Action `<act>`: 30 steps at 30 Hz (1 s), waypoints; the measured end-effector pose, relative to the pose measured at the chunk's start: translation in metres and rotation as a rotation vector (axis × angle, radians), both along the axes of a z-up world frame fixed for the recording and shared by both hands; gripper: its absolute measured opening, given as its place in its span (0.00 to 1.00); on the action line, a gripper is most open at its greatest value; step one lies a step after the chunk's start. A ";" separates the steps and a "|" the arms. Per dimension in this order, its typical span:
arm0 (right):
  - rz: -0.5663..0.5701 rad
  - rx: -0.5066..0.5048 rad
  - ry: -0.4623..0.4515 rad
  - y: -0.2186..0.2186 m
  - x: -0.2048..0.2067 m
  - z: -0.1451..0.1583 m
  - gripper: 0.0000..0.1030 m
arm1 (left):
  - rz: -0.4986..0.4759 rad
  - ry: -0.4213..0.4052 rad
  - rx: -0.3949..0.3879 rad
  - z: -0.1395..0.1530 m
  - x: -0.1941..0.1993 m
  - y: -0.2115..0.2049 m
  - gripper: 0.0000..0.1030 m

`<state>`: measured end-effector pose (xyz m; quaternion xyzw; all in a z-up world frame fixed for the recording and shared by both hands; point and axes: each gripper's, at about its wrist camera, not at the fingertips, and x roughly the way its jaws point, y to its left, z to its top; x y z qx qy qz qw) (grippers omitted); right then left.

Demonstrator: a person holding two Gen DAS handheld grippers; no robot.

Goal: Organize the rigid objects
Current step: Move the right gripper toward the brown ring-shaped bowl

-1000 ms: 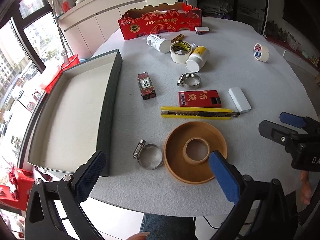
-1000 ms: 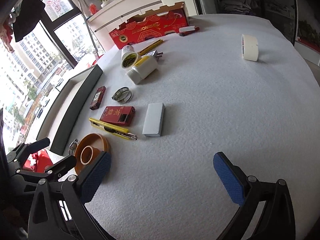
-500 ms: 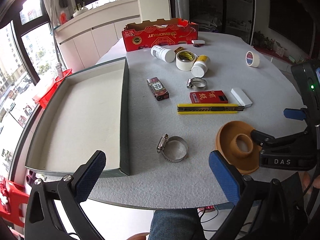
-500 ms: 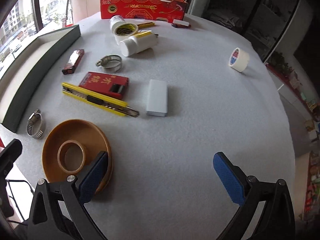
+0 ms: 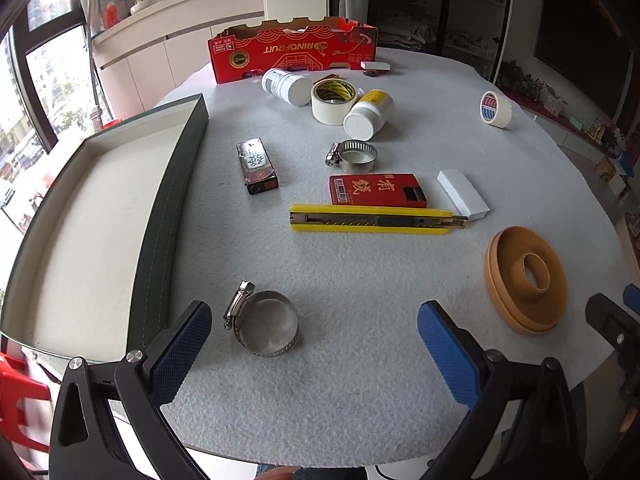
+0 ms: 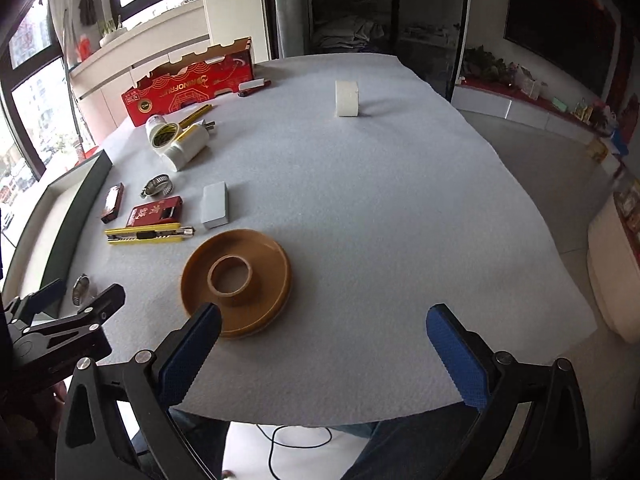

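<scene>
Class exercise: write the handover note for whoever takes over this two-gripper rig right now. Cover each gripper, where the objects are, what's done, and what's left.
Left gripper: open, empty, over the near hose clamp.
Right gripper: open, empty, by the wooden ring dish.
Tray: holds none of the objects.
On the table: utility knife, red box, white block, lighter, second clamp, bottles, tape rolls.
Done: nothing stowed yet.
Left: everything; the near clamp seems the easiest start.
</scene>
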<state>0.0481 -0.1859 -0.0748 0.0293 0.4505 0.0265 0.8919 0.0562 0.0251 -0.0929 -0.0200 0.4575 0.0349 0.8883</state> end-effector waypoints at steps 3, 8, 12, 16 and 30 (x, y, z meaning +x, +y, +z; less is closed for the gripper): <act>0.017 0.019 0.008 0.011 -0.003 -0.004 1.00 | 0.013 -0.001 0.006 0.000 -0.001 0.001 1.00; 0.023 0.019 0.031 0.015 -0.002 -0.011 1.00 | 0.008 0.013 0.009 -0.006 0.000 0.008 1.00; 0.012 0.035 0.049 0.012 -0.004 -0.016 1.00 | 0.037 0.026 0.021 -0.013 -0.001 0.026 1.00; 0.007 0.041 0.045 0.011 -0.005 -0.017 1.00 | 0.090 0.027 0.007 -0.014 -0.006 0.054 1.00; 0.056 0.042 0.059 0.022 0.009 -0.014 1.00 | 0.041 0.024 0.000 0.004 -0.008 0.021 1.00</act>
